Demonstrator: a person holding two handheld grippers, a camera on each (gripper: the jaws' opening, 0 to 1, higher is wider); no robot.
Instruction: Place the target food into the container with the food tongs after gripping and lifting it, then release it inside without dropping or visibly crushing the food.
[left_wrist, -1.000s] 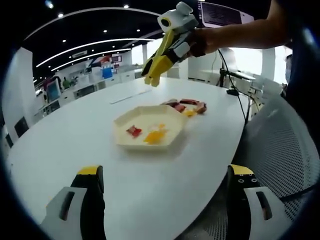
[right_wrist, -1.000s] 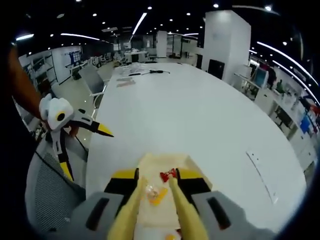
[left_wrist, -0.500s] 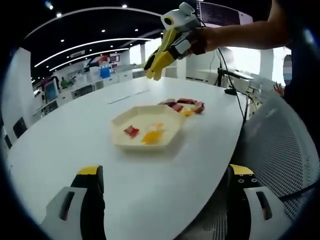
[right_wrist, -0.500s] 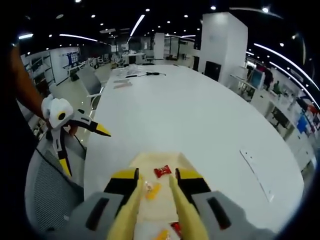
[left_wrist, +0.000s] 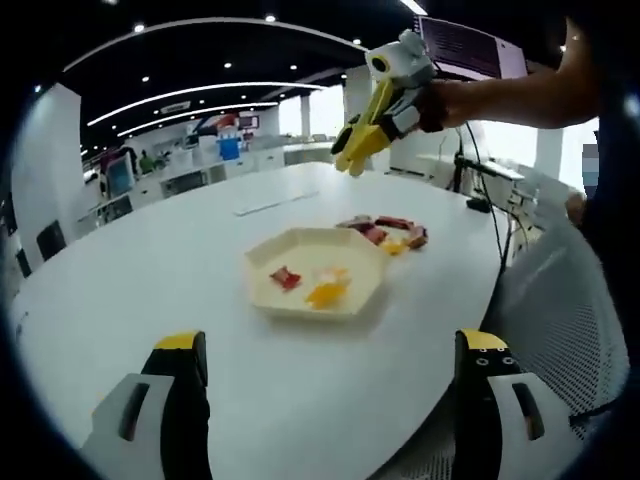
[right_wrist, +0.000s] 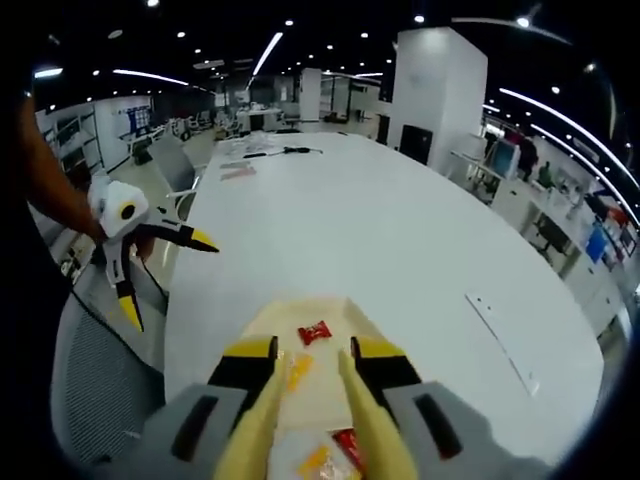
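Observation:
A cream hexagonal tray (left_wrist: 262, 262) sits on the white table, holding a red wrapped candy (left_wrist: 285, 277) and an orange one (left_wrist: 328, 291). Just beyond it lies a small pile of wrapped candies (left_wrist: 392, 232). My right gripper (left_wrist: 398, 88) hangs high above the pile, shut on yellow food tongs (left_wrist: 356, 148) whose tips hold nothing. In the right gripper view the tongs (right_wrist: 262, 415) run up from my right gripper (right_wrist: 315, 352) over the tray (right_wrist: 268, 322), the red candy (right_wrist: 315, 332) and pile candies (right_wrist: 338, 452). My left gripper (left_wrist: 330, 345) stands wide open near the table edge, and appears again as the left gripper (right_wrist: 168, 278).
A grey mesh chair (left_wrist: 560, 330) stands by the table's edge, also the chair (right_wrist: 95, 390). A thin white strip (left_wrist: 270, 205) lies on the table past the tray. A cable and stand (left_wrist: 470, 190) sit at the far side. Desks and pillars fill the background.
The right gripper view has slid back from over the tray, so pile candies now show between the tongs. The left gripper view has shifted, and the tray sits a little further right in it.

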